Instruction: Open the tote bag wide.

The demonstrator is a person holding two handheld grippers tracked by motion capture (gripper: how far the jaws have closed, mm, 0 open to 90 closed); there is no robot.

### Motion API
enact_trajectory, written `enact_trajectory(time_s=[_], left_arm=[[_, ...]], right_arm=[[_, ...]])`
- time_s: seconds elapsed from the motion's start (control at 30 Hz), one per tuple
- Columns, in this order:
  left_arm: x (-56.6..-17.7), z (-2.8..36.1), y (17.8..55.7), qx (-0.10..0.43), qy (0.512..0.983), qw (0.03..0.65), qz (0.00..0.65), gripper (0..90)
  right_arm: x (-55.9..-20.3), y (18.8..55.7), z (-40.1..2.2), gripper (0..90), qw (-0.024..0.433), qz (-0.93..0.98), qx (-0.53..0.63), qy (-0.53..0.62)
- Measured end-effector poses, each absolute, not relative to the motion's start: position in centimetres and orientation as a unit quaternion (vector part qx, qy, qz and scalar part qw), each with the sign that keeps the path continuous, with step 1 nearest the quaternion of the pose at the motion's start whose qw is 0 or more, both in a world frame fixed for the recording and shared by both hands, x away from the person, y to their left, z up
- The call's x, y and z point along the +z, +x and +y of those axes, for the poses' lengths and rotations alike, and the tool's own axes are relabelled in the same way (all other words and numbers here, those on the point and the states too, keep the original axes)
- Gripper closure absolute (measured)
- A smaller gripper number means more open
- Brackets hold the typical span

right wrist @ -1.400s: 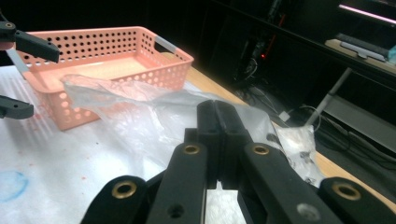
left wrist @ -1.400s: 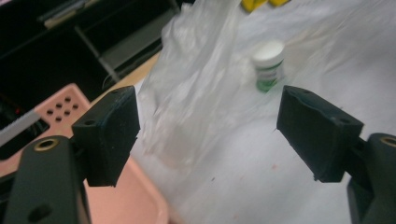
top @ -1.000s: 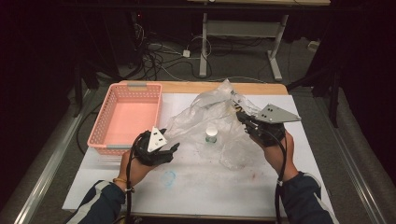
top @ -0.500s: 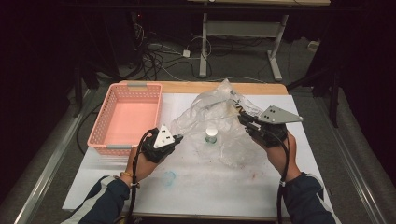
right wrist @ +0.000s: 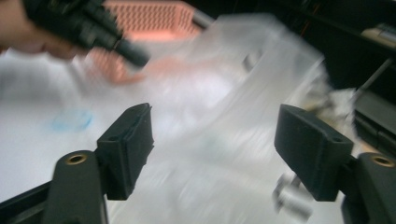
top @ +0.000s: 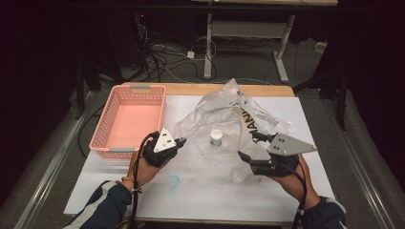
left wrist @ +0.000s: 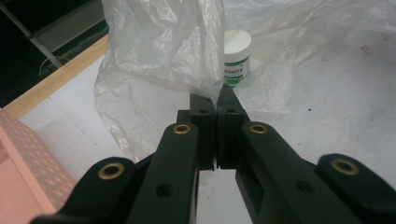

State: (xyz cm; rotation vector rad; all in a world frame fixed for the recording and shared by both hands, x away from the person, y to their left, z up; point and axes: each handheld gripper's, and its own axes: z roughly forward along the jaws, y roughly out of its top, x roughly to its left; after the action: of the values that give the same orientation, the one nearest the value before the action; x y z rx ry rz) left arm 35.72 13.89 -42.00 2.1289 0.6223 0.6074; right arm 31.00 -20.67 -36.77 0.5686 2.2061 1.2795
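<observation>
My left tool (left wrist: 215, 100) is clamped on the near edge of the bag (left wrist: 159, 56), a thin fold of film nipped between the tips. My right tool (right wrist: 215, 149) has just been opening; its jaws now stand wide apart with nothing pressed between them, the bag's lower right corner lying blurred beyond them.

I judge the step is to spread the bag's mouth. To do it well I'd hold the left grip steady, then take one single layer with the right, low near the counter (top: 200, 191), and draw the two apart gently so the film doesn't slip.

The jar (left wrist: 236, 58) stands upright just past my left tips, by the bag, and could tip if I tug. The basket (top: 126, 119) sits to the left, apart.
</observation>
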Motion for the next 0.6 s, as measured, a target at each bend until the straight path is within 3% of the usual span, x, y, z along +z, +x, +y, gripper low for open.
enact_trajectory(time_s=[0.13,0.23,0.3,0.4,0.43,0.47,0.5,0.53,0.6], left_arm=[[-42.2,13.9,35.8,0.245,0.846,0.404,0.248,85.9],[-42.2,14.0,35.8,0.246,0.846,0.403,0.249,85.9],[-42.3,14.1,35.8,0.245,0.845,0.404,0.250,85.8],[-42.4,14.2,35.9,0.244,0.844,0.404,0.253,85.8],[-42.3,14.3,35.9,0.248,0.844,0.403,0.252,85.8],[-42.3,14.3,36.0,0.250,0.843,0.404,0.253,85.8],[-42.3,14.4,36.0,0.246,0.843,0.405,0.256,85.8],[-42.2,14.4,36.0,0.251,0.842,0.403,0.256,85.8],[-42.3,14.4,36.0,0.257,0.842,0.399,0.257,85.8]], right_arm=[[-38.9,29.7,-21.0,17.0,0.245,0.838,0.445,0.198],[-39.7,29.6,-21.1,16.9,0.253,0.844,0.432,0.192],[-40.8,30.0,-21.0,16.6,0.288,0.855,0.390,0.185],[-41.5,30.6,-21.0,21.6,0.297,0.861,0.367,0.187],[-41.9,31.1,-21.3,37.5,0.302,0.861,0.362,0.190],[-42.1,31.3,-21.5,47.3,0.299,0.864,0.359,0.189],[-42.1,31.3,-21.5,47.3,0.299,0.864,0.359,0.189],[-42.5,31.7,-21.7,61.3,0.299,0.869,0.345,0.190],[-42.7,32.0,-21.9,75.3,0.288,0.874,0.342,0.189]])
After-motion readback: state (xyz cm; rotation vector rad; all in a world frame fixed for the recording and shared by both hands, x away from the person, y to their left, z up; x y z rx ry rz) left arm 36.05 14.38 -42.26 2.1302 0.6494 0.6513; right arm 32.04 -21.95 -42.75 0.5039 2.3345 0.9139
